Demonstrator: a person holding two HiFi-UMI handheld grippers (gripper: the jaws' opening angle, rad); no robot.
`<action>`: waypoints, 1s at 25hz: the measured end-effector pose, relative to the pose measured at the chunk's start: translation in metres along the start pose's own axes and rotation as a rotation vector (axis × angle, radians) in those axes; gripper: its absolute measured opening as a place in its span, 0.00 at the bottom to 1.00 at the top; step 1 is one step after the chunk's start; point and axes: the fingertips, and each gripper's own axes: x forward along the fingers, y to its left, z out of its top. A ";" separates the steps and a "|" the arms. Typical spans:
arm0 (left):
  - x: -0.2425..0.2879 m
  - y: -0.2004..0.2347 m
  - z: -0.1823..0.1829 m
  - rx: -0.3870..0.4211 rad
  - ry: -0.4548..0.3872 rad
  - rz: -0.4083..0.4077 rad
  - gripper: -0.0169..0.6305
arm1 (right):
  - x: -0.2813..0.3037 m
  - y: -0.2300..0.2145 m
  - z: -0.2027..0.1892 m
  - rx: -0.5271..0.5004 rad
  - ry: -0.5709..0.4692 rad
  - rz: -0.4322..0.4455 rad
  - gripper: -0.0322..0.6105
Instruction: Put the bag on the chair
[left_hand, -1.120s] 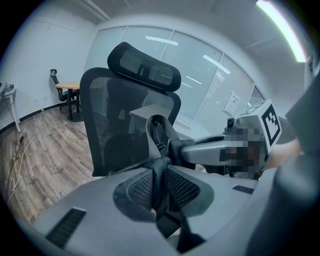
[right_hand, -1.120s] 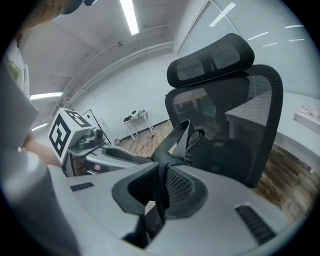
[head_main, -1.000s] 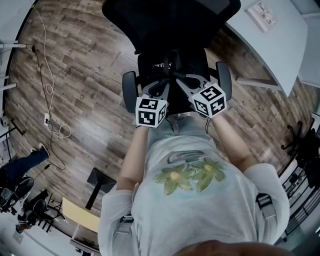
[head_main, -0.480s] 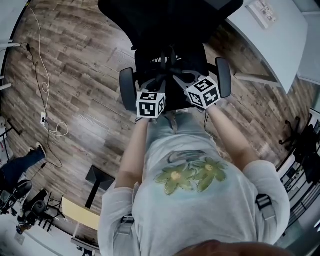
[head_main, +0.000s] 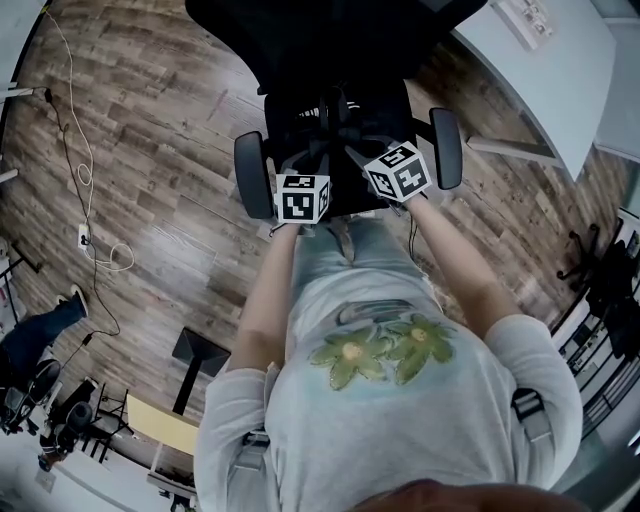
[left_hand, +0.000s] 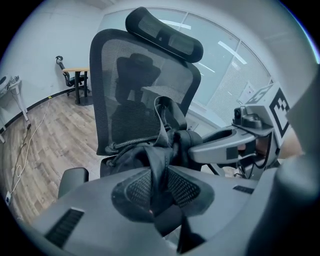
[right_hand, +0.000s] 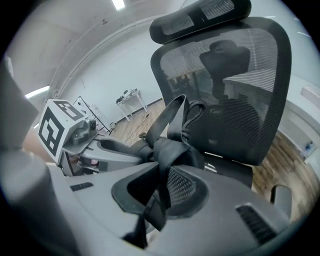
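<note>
Over the chair (left_hand: 125, 85), your left gripper (left_hand: 160, 187) pinches the floppy bag (left_hand: 177, 140) by one strap (left_hand: 159, 167), while your right gripper (right_hand: 159, 197) has its jaws opening on the other strap (right_hand: 164, 165).

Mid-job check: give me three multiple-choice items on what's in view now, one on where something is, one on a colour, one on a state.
1. Where does the white cable lie?
A) on the desk
B) on the floor at the person's left
C) draped over the headrest

2. What colour is the chair's backrest?
A) black
B) red
C) white

3. How do the jaws of the left gripper stand?
A) wide apart, empty
B) shut on an armrest
C) shut on a bag strap

Answers:
1 B: the head view shows it trailing over the wood floor to the left of the chair.
2 A: the mesh is black in the left gripper view.
3 C: the left gripper view shows the strap pinched between the jaws.
</note>
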 end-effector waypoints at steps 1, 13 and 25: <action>0.003 0.002 -0.003 0.004 0.011 0.006 0.15 | 0.003 -0.002 -0.003 0.001 0.011 -0.004 0.12; 0.021 0.009 -0.027 0.015 0.074 0.002 0.28 | 0.028 -0.010 -0.028 0.019 0.097 -0.020 0.15; 0.010 0.018 -0.011 0.015 -0.026 0.077 0.44 | 0.011 -0.015 -0.014 0.020 0.023 -0.067 0.40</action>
